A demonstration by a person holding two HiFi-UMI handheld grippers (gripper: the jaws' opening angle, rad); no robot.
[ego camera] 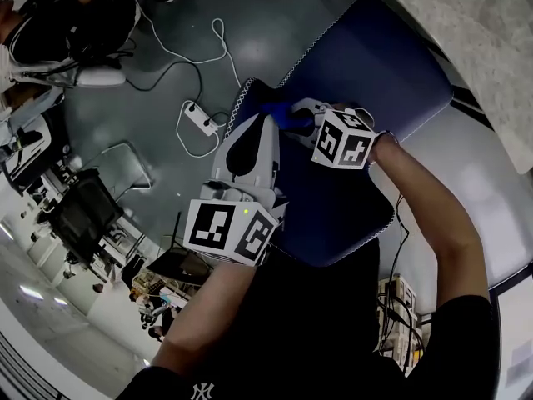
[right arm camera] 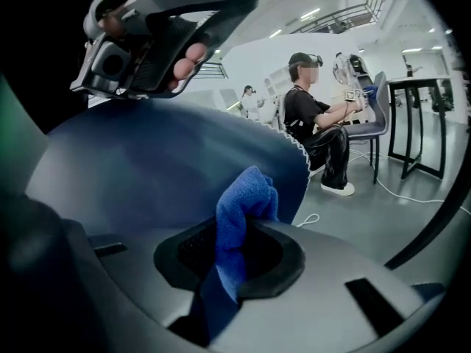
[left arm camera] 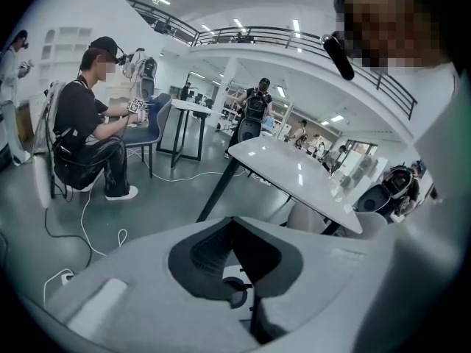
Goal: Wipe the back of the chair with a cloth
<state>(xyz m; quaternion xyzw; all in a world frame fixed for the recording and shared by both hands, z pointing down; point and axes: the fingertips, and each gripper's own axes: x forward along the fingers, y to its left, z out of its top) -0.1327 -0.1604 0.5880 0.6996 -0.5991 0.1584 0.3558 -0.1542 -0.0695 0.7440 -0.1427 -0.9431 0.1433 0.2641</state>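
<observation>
The chair (ego camera: 375, 65) is padded in dark blue with a white-stitched edge and lies under both grippers in the head view. My right gripper (ego camera: 287, 115) is shut on a blue cloth (ego camera: 277, 109), which rests against the chair's blue surface. In the right gripper view the cloth (right arm camera: 246, 197) stands up out of that gripper (right arm camera: 235, 234), right in front of the blue chair back (right arm camera: 147, 160). My left gripper (ego camera: 256, 123) hovers beside the stitched edge, left of the cloth. The left gripper view shows it (left arm camera: 234, 230) shut with nothing between the jaws.
A white power strip (ego camera: 200, 119) and loose cables lie on the grey floor left of the chair. A grey table (ego camera: 483, 40) stands at the upper right. A seated person (right arm camera: 313, 123) works at another blue chair farther off. A white table (left arm camera: 294, 171) stands ahead of the left gripper.
</observation>
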